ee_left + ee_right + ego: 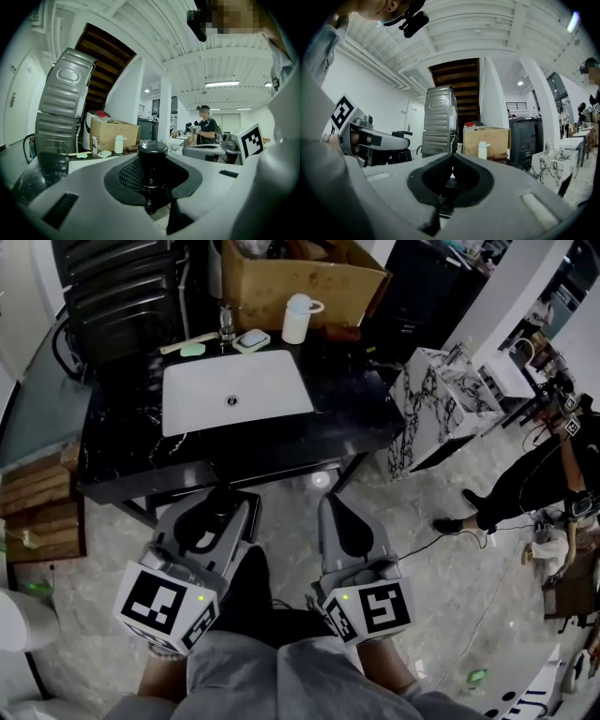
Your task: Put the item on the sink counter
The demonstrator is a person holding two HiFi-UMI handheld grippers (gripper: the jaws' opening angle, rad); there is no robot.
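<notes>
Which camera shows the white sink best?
The head view: it looks down on the whole white sink and its drain. The left gripper view catches only a thin side-on strip; the right gripper view doesn't show it.

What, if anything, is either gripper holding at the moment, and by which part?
The left gripper holds a dark round-capped item, its fingers closed on the body below the cap; the right gripper is shut and empty.

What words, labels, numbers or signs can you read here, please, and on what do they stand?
None can be read.
Left cube, right cube: square black-and-white markers, no letters.
Box: no print legible.
Item: no label shows.
</notes>
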